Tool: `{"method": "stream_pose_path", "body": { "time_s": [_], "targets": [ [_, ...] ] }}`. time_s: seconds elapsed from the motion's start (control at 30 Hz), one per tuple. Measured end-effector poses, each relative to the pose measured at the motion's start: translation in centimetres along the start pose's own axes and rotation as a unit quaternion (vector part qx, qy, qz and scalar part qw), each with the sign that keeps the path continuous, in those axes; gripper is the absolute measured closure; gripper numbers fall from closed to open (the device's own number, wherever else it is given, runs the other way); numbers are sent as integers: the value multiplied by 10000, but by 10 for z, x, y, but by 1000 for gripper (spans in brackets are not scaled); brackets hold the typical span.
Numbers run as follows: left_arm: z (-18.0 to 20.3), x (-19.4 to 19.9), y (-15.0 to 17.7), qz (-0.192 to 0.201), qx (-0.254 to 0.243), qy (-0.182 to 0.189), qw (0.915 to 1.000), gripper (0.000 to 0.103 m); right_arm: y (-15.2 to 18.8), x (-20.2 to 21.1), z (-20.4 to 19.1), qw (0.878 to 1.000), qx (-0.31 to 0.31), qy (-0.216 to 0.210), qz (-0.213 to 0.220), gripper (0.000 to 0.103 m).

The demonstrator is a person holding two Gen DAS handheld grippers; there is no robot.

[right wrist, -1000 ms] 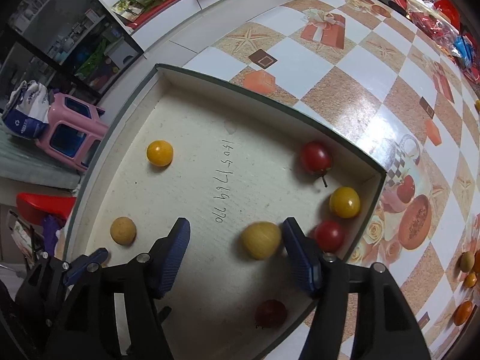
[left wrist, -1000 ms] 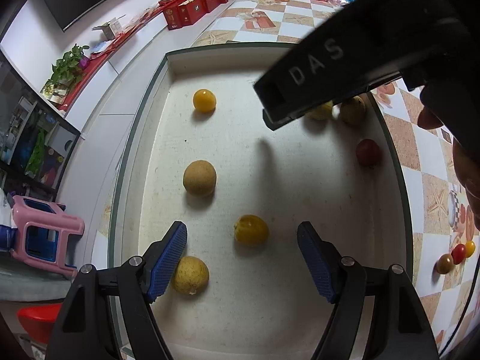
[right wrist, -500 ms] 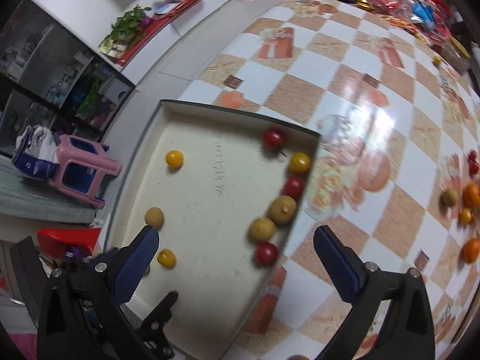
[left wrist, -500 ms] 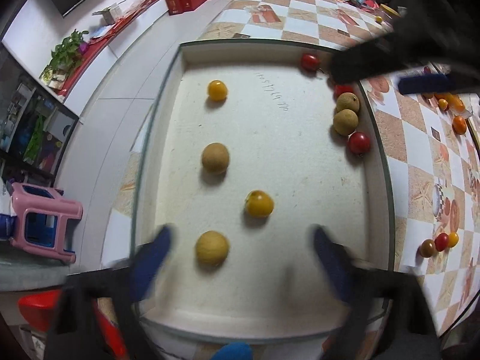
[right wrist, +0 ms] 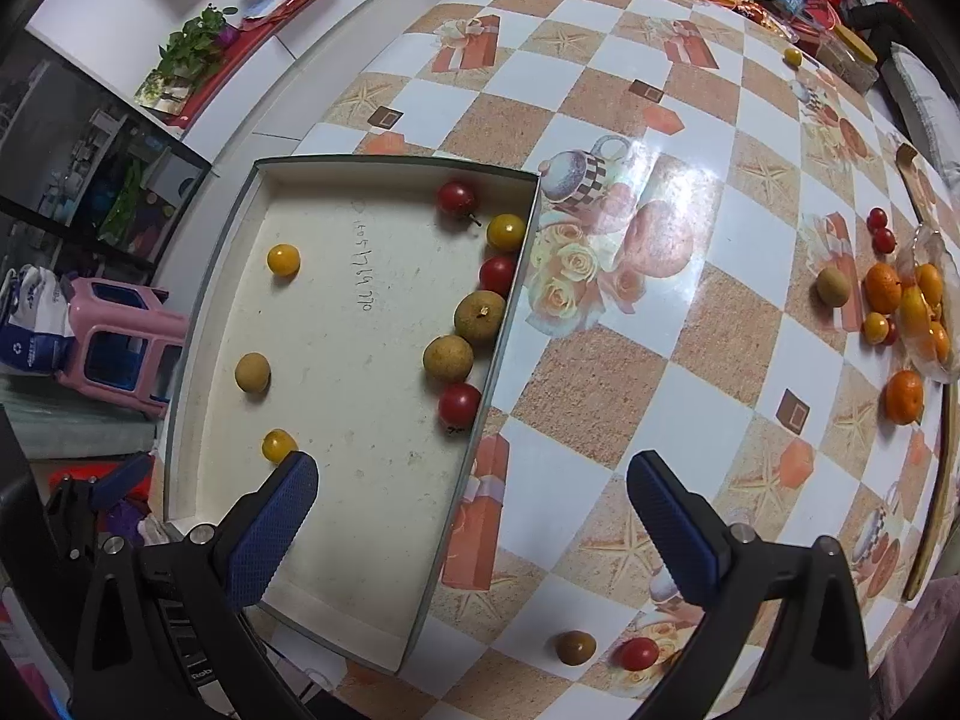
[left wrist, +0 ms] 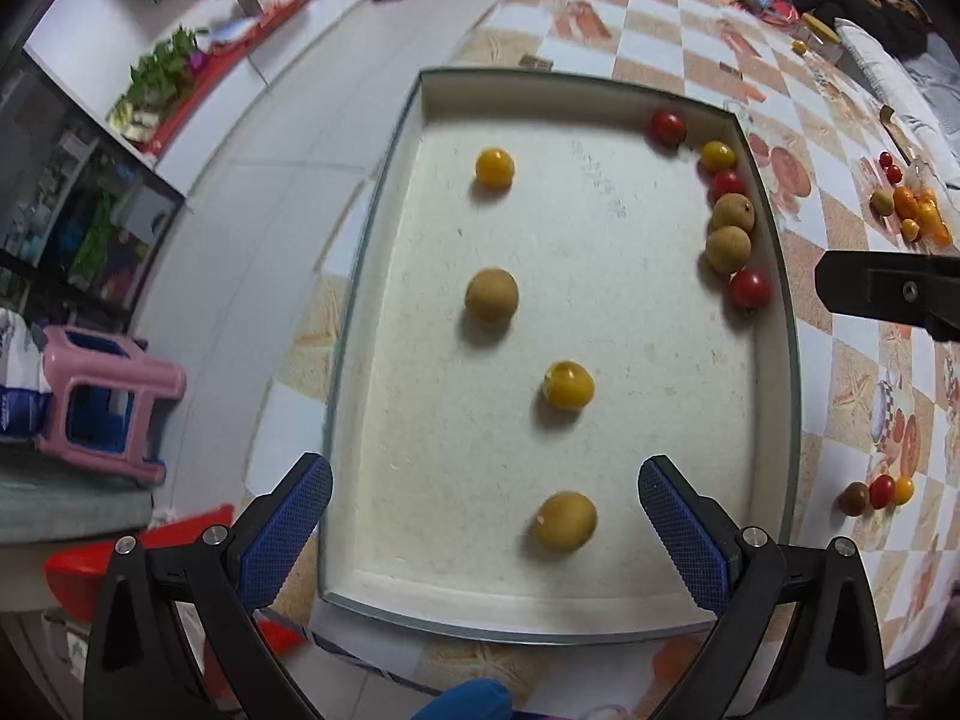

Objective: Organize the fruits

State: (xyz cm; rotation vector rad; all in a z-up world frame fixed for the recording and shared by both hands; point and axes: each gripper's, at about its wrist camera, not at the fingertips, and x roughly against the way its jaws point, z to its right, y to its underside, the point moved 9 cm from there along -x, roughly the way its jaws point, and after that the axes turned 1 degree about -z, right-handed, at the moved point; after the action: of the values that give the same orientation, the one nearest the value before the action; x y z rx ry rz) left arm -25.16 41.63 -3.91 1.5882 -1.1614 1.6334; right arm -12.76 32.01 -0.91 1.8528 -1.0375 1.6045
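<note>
So the fruit is split between two places right now: a bunch already sits in the tray [right wrist: 198, 324], and the rest is loose on the table [right wrist: 600, 420]. Inside the tray there's a line hugging the right wall, a red tomato [right wrist: 457, 198] at the far end, then a yellow one [right wrist: 506, 232], another red, two brown longans [right wrist: 479, 314] touching each other, and one more red tomato [right wrist: 459, 405] nearest the camera. Down the left half, well apart from each other, are a yellow tomato [left wrist: 494, 167], a longan [left wrist: 491, 294], another yellow tomato [left wrist: 568, 384] and a yellowish-brown fruit [left wrist: 564, 521] near the front wall. Out on the table, a longan [right wrist: 575, 647] and a red tomato [right wrist: 639, 653] sit just beside each other near the tray's front corner, and far off to the right there's a pile of oranges [right wrist: 903, 396] and small fruit. Both tongs are spread wide with nothing in them: the left tongs [left wrist: 485, 525] hover over the tray's front end, the right tongs [right wrist: 472, 525] hang over the tray's right edge and the table. My read is this is a between-picks moment, one piece delivered and the next not chosen yet. Best guess for the next move: swing the right tongs down to that nearby longan and tomato pair, straddle just one, and squeeze gently since the tomato would squish or roll.
</note>
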Motion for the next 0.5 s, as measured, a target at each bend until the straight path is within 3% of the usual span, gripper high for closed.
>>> {"method": "stream_pose_path", "body": {
  "time_s": [0.5],
  "targets": [
    [6,-1,-3,-54,-122,-208,9997,0,-2,-1,-11,9999,143,-22,-44,0]
  ]
}}
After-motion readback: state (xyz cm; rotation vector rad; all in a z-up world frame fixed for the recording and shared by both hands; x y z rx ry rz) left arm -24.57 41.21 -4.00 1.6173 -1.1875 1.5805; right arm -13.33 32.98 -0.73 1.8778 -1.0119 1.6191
